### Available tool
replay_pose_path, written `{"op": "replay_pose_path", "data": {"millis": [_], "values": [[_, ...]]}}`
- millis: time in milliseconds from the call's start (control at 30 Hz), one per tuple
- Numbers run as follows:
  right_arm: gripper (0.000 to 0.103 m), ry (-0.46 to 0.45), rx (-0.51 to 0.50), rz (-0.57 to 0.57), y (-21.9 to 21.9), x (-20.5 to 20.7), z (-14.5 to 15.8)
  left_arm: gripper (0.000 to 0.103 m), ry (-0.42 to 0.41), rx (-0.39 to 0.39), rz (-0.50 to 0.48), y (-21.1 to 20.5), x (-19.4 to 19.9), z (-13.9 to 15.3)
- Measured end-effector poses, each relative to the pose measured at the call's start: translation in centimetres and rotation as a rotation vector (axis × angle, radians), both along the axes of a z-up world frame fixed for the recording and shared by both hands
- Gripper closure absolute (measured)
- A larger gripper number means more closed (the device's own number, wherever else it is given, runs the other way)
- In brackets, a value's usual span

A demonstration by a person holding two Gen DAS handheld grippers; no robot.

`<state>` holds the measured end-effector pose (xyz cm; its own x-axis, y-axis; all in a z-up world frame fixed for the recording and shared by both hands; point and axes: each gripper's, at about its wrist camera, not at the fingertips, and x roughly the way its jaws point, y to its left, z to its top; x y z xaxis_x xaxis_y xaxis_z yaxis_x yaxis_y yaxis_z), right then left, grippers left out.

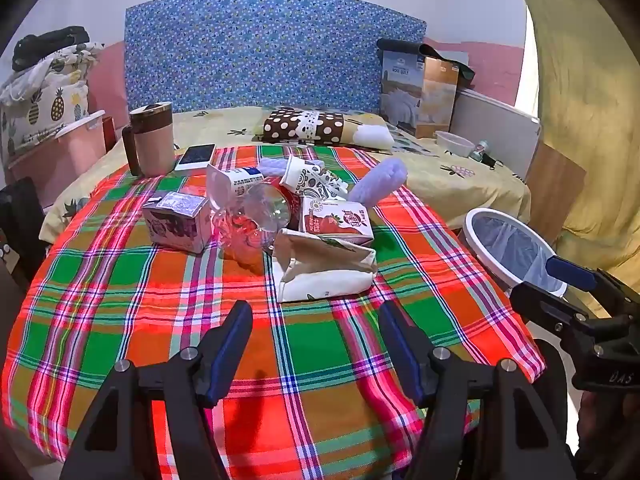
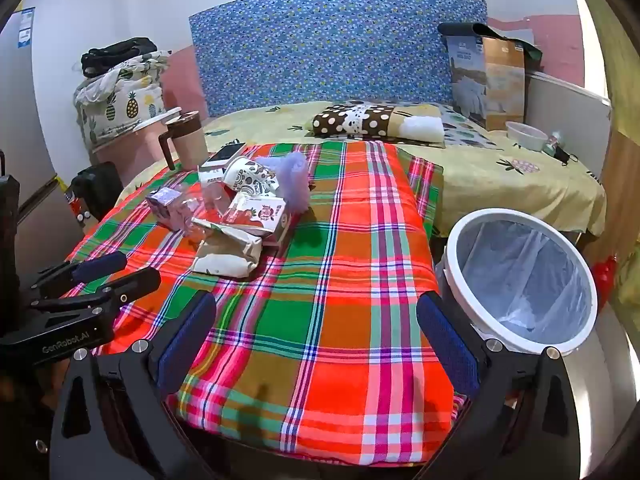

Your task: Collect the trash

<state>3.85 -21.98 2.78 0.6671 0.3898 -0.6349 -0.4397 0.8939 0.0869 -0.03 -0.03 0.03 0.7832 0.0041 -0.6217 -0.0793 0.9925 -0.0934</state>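
Nearest the cameras, the left gripper and the right gripper hover over the near edge of a bright red, green and orange plaid cloth, each with its blue-padded jaws spread wide and nothing between them.

Only the right wrist view looks fully into the white round trash bin lined with a clear plastic bag, which stands just off the cloth's right edge, beside the right gripper's right finger; the left wrist view catches just its rim, partly behind the right gripper at that frame's right edge.

Farther in, the trash sits in one cluster on the cloth, well beyond both pairs of jaws. The left wrist view has it straight ahead: a crumpled cream paper bag nearest, a red-and-white strawberry drink carton touching it behind, a clear plastic bottle lying at the centre, a small purple carton to the left, a patterned paper cup on its side, and a lilac fuzzy cloth at the far right. From the right gripper the cluster lies ahead and to the left.

Beyond stand a pink lidded mug with a brown handle and a white phone, then a brown polka-dot pillow on a yellow bedsheet and a blue floral headboard.
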Motion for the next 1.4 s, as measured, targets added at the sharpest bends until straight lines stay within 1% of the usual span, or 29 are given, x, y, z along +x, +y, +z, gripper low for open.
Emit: {"op": "replay_pose_path", "data": {"millis": [133, 167, 267, 300, 333, 1400], "values": [[0.002, 0.004, 0.003, 0.005, 0.1, 0.0, 0.0, 0.038, -0.010, 0.013, 0.012, -0.3, -0.2, 0.2], [0.002, 0.004, 0.003, 0.006, 0.1, 0.0, 0.1, 0.038, -0.005, 0.011, 0.015, -0.3, 0.1, -0.8], [0.002, 0.002, 0.005, 0.009, 0.2, 0.0, 0.2, 0.038, -0.006, 0.015, 0.026, -0.8, 0.0, -1.2], [0.002, 0.000, 0.009, 0.005, 0.0, 0.0, 0.3, 0.038, -0.004, 0.008, 0.022, -0.4, -0.1, -0.9], [0.002, -0.001, 0.010, 0.005, -0.1, -0.1, 0.4, 0.038, 0.004, -0.021, 0.014, 0.7, 0.0, -0.1], [0.002, 0.000, -0.004, 0.007, 0.2, -0.1, 0.2, 0.038, 0.001, -0.033, 0.007, 0.5, -0.1, 0.1]]}}
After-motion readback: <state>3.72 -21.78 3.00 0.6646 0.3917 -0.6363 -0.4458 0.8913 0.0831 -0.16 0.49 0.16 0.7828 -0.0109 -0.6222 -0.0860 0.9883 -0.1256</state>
